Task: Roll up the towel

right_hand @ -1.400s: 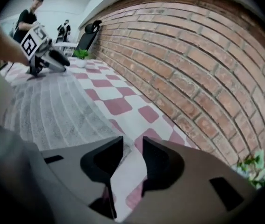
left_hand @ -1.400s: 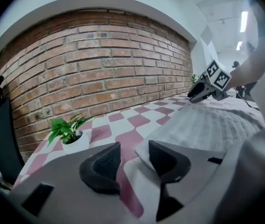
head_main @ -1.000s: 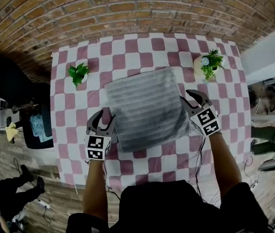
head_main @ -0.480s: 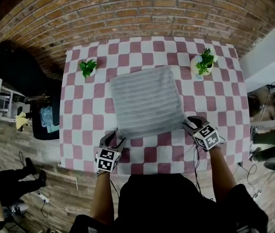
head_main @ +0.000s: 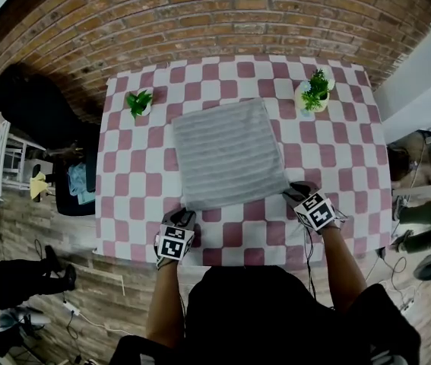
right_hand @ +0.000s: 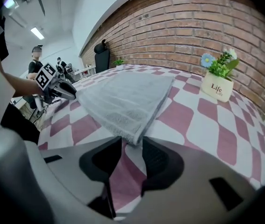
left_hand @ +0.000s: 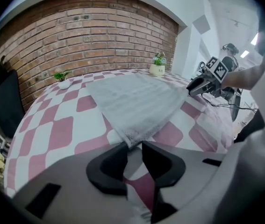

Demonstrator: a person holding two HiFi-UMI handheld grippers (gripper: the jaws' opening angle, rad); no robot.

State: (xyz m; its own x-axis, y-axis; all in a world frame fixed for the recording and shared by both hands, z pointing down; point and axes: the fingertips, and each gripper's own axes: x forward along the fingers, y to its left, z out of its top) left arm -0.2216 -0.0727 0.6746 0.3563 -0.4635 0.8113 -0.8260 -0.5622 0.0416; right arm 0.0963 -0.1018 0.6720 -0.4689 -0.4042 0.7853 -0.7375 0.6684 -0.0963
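Looks steeply down from the head over the whole checkered table [head_main: 128,204]. Gripper views: low, close at the near edge, facing the brick wall [left_hand: 90,36] — towel [head_main: 230,154] shared by all three.

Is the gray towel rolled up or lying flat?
Flat. The towel lies spread on the checked table, all four edges straight, with no roll anywhere.

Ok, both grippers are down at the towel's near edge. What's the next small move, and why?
Probably pinch both near corners. The towel lies flat, unrolled. The left gripper, jaws closing, and the right gripper each have a corner at their tips, with a gap showing between the jaws. A firm hold would let the near edge turn over to start the roll.
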